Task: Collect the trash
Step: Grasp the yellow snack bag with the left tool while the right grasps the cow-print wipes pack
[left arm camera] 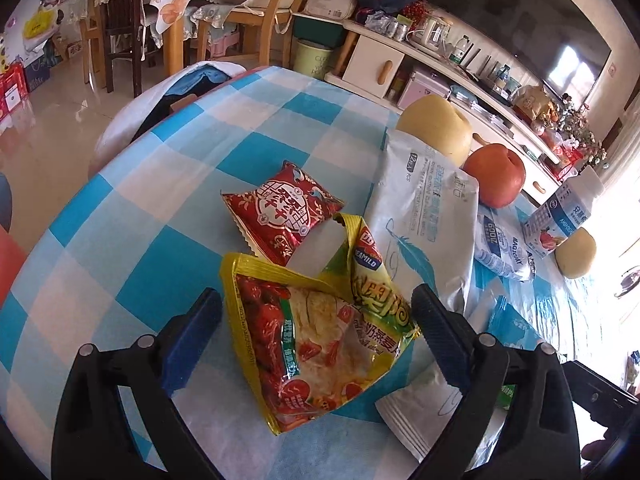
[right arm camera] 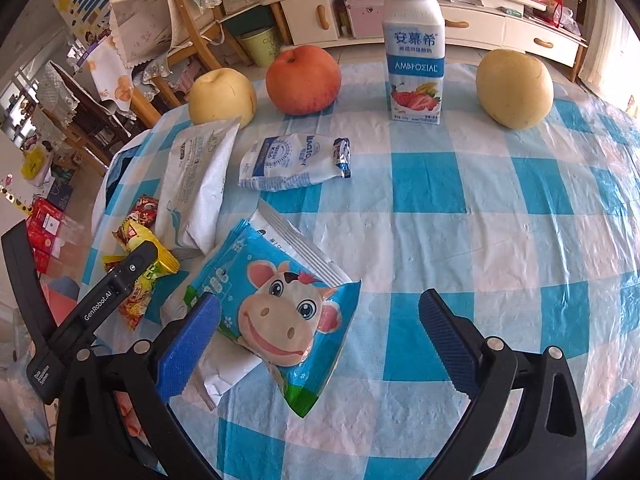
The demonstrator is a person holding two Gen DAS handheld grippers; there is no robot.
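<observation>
1. While nothing looked collected yet, both tools were lined up on wrappers: the left hand-held gripper [left arm camera: 316, 304] was spread wide with the yellow wrapper [left arm camera: 316, 344] sitting between its fingers, not pinched as far as I could tell.
2. The right hand-held gripper [right arm camera: 320, 316] was spread wide too, gripping nothing. The cow packet [right arm camera: 280, 316] lay just off its left finger, with bare checked cloth under the rest of the gap.
3. Trash on the surface [right arm camera: 500, 240], all still lying there:
   - red wrapper [left arm camera: 280, 212], just beyond the yellow one and touching or overlapping it
   - white pouch [left arm camera: 424, 224], long and flat, beside both of those
   - crumpled milk sachet [right arm camera: 292, 164], out toward the fruit
   - a white packet tucked under the cow packet, only partly visible
4. Not trash, I'd guess: the two pears [right arm camera: 516, 88], the apple [right arm camera: 304, 80] and the upright yogurt bottle [right arm camera: 414, 40] along the far edge. The bottle looked sealed, but I couldn't tell if it was empty.
5. Couldn't see a bin or bag on the surface. There was a pale bucket [left arm camera: 314, 58] on the floor past the far edge, maybe that's where things go.
6. So my read: basically at the start. Five or six wrappers left, zero done, and the yellow one looked like the first pick.
</observation>
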